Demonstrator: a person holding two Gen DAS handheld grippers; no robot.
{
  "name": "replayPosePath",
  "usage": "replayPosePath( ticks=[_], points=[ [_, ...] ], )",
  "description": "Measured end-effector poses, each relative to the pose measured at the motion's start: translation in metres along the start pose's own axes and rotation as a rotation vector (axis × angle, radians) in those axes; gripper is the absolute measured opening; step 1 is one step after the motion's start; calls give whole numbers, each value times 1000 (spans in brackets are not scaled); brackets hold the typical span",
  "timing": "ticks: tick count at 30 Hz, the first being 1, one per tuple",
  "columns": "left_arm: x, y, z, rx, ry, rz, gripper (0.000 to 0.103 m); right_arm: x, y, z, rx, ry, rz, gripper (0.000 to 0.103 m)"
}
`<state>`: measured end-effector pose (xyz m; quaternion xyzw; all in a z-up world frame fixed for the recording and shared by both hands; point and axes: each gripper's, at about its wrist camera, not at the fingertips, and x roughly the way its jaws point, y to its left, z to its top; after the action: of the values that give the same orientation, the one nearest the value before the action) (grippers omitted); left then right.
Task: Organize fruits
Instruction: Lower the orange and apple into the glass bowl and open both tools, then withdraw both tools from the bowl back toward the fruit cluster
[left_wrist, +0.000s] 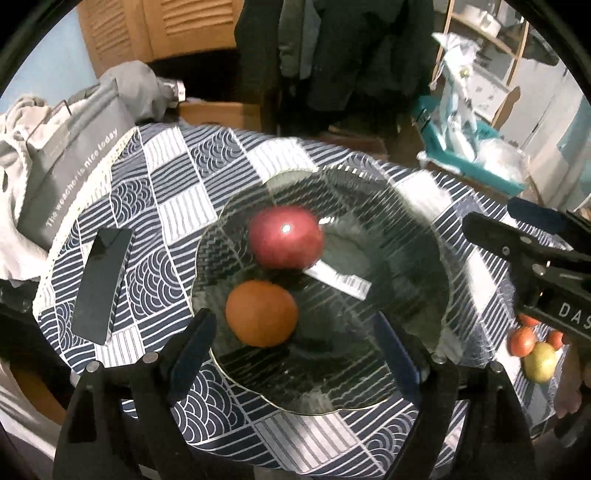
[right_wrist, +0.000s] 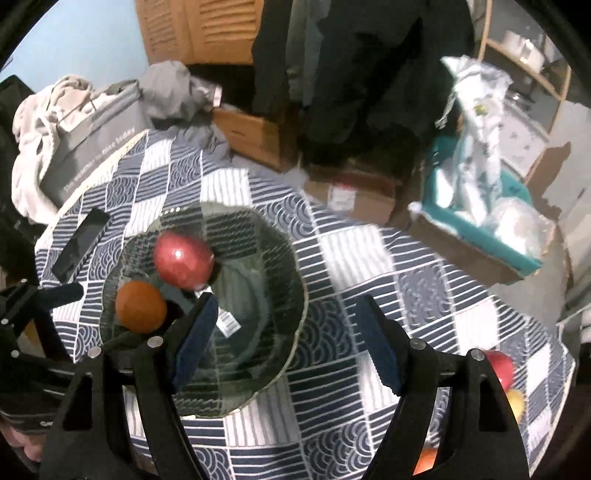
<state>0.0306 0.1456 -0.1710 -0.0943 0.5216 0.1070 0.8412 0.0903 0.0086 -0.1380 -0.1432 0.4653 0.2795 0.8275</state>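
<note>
A clear glass plate (left_wrist: 406, 229) sits on the patterned tablecloth and holds a red apple (left_wrist: 285, 236) and an orange (left_wrist: 261, 313). My left gripper (left_wrist: 295, 343) is open and empty, just above the plate's near rim, close to the orange. In the right wrist view the plate (right_wrist: 273, 266), apple (right_wrist: 183, 259) and orange (right_wrist: 141, 306) lie to the left. My right gripper (right_wrist: 286, 339) is open and empty over the plate's right rim and the cloth. It also shows in the left wrist view (left_wrist: 532, 236). Loose fruits (left_wrist: 535, 350) lie at the table's right edge.
A dark flat box (left_wrist: 101, 284) lies left of the plate. A grey bag (left_wrist: 74, 162) and clothes stand at the table's back left. Cardboard boxes (right_wrist: 351, 192) and a teal bin (right_wrist: 480, 206) are on the floor beyond. A red apple (right_wrist: 500, 367) and yellow fruit (right_wrist: 517, 402) sit at the right.
</note>
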Motion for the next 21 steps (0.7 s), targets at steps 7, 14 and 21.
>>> replayPosePath(
  ticks=[7,14,21],
  points=[
    [-28,-12,5,22,-69,0,88,-39,-10,2,25,-79,-44,77],
    [-52,-24,8,46,-123,-28,88,-77,-24,-1,53,-145,-96,77],
    [-69,-40,12,68,-157,-62,88,-107,-39,-10,77,-190,-139,77]
  ],
)
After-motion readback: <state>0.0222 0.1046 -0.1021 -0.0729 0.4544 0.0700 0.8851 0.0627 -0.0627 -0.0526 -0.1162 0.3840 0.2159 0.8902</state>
